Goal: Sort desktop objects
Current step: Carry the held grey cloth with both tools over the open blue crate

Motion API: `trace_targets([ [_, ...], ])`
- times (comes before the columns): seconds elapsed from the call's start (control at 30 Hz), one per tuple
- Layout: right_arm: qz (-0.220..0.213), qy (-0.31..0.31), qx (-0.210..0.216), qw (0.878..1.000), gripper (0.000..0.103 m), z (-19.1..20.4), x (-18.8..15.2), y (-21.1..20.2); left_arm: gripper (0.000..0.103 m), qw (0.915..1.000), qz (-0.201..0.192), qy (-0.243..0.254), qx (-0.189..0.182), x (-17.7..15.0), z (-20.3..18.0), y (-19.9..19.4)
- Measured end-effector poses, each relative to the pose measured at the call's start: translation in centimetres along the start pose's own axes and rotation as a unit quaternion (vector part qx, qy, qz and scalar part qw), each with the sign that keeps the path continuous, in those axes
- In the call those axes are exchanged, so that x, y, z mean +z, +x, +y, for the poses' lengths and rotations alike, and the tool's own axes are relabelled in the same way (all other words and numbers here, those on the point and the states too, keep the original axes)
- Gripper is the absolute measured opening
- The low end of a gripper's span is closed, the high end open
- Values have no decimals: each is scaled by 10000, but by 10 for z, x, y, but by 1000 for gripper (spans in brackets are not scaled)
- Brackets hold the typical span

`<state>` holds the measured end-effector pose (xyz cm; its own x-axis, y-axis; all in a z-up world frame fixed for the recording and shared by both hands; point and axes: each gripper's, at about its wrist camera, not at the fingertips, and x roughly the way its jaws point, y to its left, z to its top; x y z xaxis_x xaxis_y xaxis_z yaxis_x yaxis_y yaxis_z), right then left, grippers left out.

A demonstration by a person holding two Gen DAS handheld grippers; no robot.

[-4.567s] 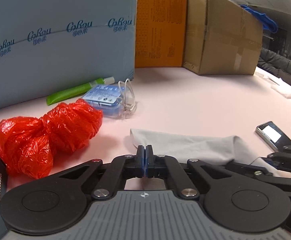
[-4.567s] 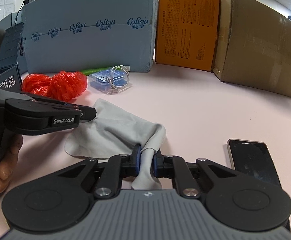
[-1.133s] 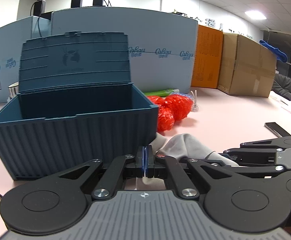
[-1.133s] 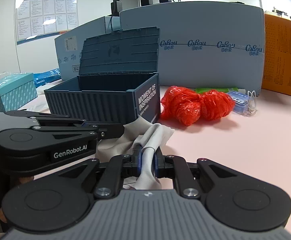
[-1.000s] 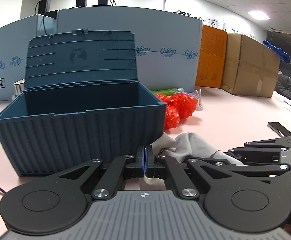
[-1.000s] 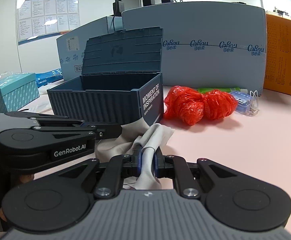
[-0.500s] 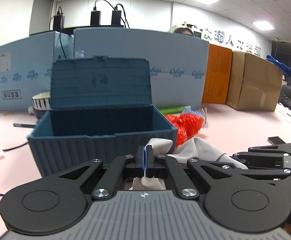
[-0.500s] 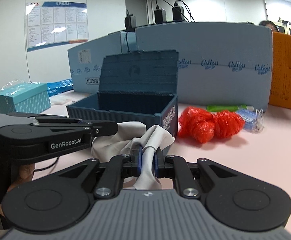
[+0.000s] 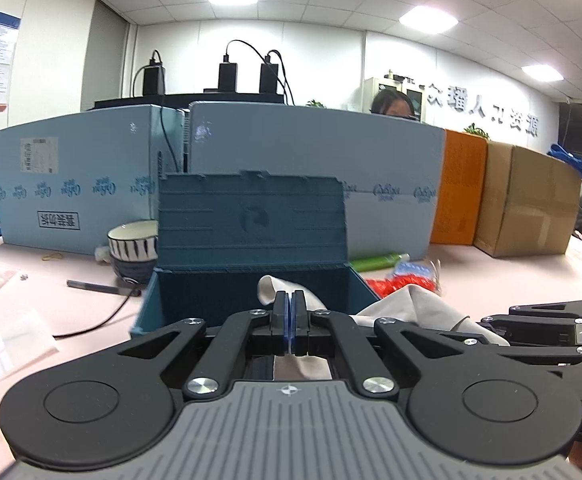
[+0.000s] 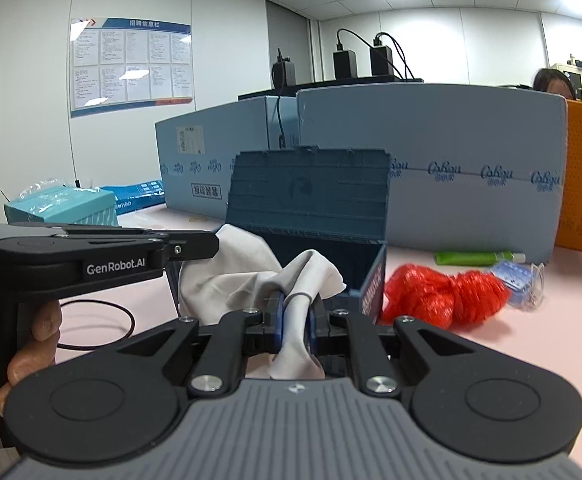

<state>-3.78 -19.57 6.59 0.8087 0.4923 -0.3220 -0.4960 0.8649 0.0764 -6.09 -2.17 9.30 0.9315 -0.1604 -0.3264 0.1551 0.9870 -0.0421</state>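
A grey cloth (image 9: 419, 308) (image 10: 235, 272) hangs between my two grippers, held up in front of the open dark blue storage box (image 9: 251, 240) (image 10: 311, 208). My left gripper (image 9: 289, 320) is shut on one corner of the cloth. My right gripper (image 10: 294, 320) is shut on another fold of it. The box lid stands upright behind the opening. The cloth's lower part is hidden by the gripper bodies.
Red plastic bags (image 10: 443, 292), a green tube (image 10: 471, 257) and a blue packet (image 10: 511, 276) lie right of the box. A striped bowl (image 9: 133, 248), a pen (image 9: 95, 287) and a black cable (image 9: 103, 320) lie left of it. Blue, orange and brown cartons stand behind.
Both grippers have lifted the cloth off the table and carried it left and up, from beside the red bags to the front rim of the open box.
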Motion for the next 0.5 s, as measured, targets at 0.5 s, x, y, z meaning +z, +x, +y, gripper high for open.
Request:
trace_targets([
  [0.5,-42,-55,132,9999,14,-4,36,45,0,9996,-191,-110,172,35,36,25],
])
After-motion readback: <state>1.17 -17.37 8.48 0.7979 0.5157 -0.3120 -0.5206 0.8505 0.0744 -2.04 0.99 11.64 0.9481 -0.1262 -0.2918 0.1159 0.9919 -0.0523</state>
